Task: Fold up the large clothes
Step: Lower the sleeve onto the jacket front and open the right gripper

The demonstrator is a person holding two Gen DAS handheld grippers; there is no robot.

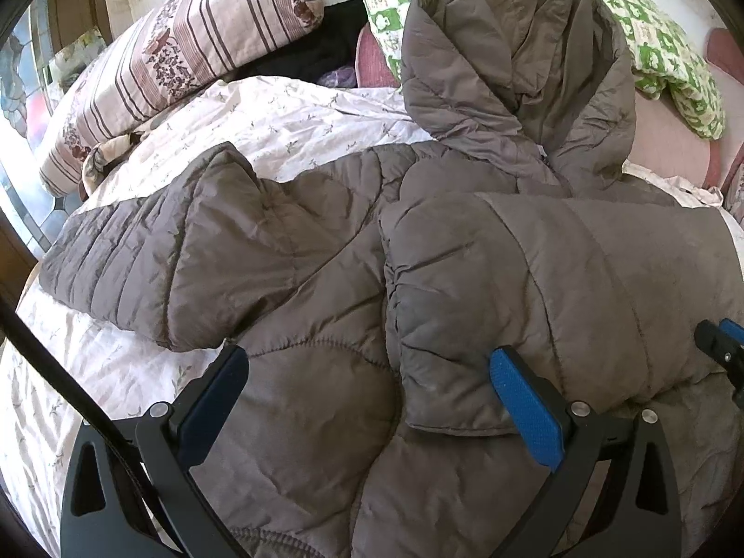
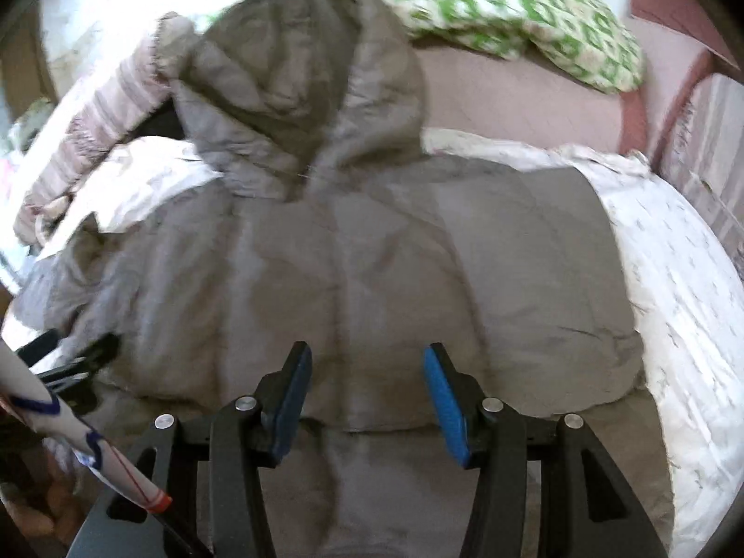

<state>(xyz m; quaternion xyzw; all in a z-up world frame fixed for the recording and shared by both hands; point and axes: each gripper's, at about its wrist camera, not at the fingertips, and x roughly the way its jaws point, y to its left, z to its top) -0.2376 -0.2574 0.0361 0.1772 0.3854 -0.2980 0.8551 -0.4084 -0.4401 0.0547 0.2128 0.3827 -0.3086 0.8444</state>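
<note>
A grey-brown hooded puffer jacket lies flat on a bed, its hood pointing away from me. One sleeve is folded across the body; the other sleeve sticks out to the left. My left gripper hovers wide open over the lower body, its right finger at the folded sleeve's cuff. The right gripper peeks in at the right edge. In the right wrist view the jacket and hood are blurred; my right gripper stands open above the folded sleeve's lower edge, no cloth between its pads. The left gripper shows at the left.
A white floral quilt covers the bed under the jacket. A striped pillow and a green-patterned pillow lie at the head. The bed's edge and the floor are at the left. A white object with blue and red marks crosses the lower left.
</note>
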